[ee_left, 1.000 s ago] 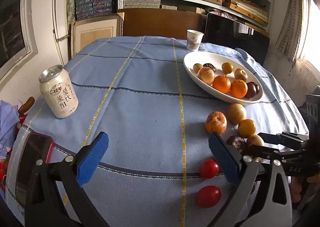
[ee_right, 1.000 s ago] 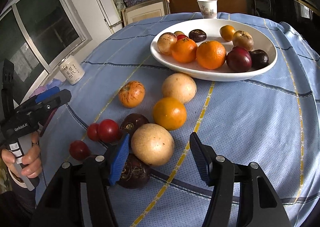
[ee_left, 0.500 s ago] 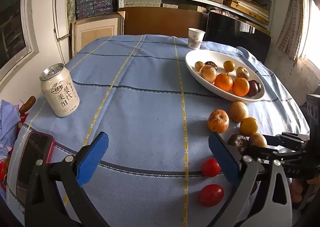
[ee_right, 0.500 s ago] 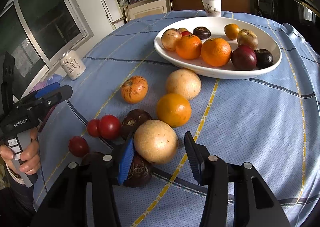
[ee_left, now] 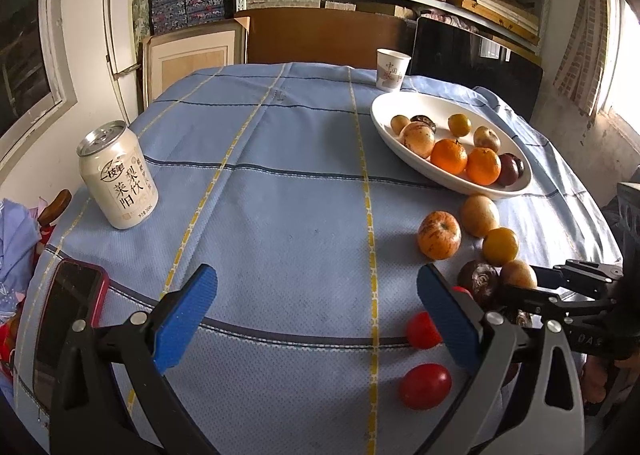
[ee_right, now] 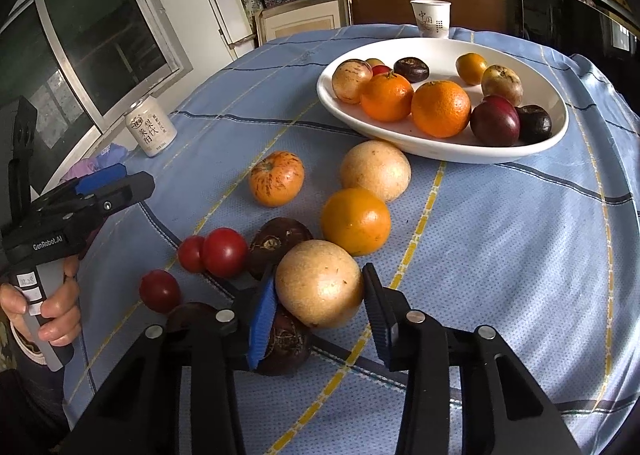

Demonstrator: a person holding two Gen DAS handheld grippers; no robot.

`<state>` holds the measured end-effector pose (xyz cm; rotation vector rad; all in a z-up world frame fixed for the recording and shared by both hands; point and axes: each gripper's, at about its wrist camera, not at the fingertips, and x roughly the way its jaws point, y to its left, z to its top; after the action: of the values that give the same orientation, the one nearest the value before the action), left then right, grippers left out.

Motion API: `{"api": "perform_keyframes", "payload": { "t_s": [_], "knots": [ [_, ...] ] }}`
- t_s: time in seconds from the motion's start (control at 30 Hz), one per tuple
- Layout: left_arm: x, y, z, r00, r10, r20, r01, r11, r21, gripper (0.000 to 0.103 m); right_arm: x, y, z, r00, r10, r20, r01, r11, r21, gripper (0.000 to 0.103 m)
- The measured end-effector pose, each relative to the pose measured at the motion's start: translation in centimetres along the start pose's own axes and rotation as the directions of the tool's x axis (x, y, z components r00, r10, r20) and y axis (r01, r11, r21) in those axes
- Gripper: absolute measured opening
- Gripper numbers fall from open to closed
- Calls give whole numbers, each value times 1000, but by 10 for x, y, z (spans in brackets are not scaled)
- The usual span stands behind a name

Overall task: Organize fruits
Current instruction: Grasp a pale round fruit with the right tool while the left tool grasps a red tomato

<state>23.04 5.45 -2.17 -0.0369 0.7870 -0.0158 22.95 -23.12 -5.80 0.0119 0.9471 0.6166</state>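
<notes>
Our right gripper (ee_right: 320,309) has just closed, pinching tan round fruit (ee_right: 319,283); white dish (ee_right: 440,153) lies ahead, slightly right. Left gripper (ee_left: 316,315) spread, empty, farther off.

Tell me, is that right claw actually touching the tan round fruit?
Touching. The right wrist view shows the right gripper, which has just been closing, with both pads pressed against the sides of the tan fruit, no gap showing.

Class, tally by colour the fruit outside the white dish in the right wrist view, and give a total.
Red fruit: 3
Orange fruit: 2
Tan fruit: 2
Dark brown fruit: 3
Total: 10
</notes>
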Motion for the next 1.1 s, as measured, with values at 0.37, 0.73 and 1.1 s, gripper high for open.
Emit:
{"api": "perform_keyframes", "payload": {
  "t_s": [0.37,0.73,1.1],
  "knots": [
    [-14,-21,-24,960,-261,-98,275,947,165,98,-9,-15,5,1000,23,20,-25,997,75,42],
    [-17,-37,-51,952,-275,-132,303,905,298,75,-12,-15,5,999,-1,34,-1,998,69,41],
    [-1,-49,-60,945,-255,-204,312,888,338,39,-16,-16,6,999,-13,50,10,998,59,39]
  ]
}}
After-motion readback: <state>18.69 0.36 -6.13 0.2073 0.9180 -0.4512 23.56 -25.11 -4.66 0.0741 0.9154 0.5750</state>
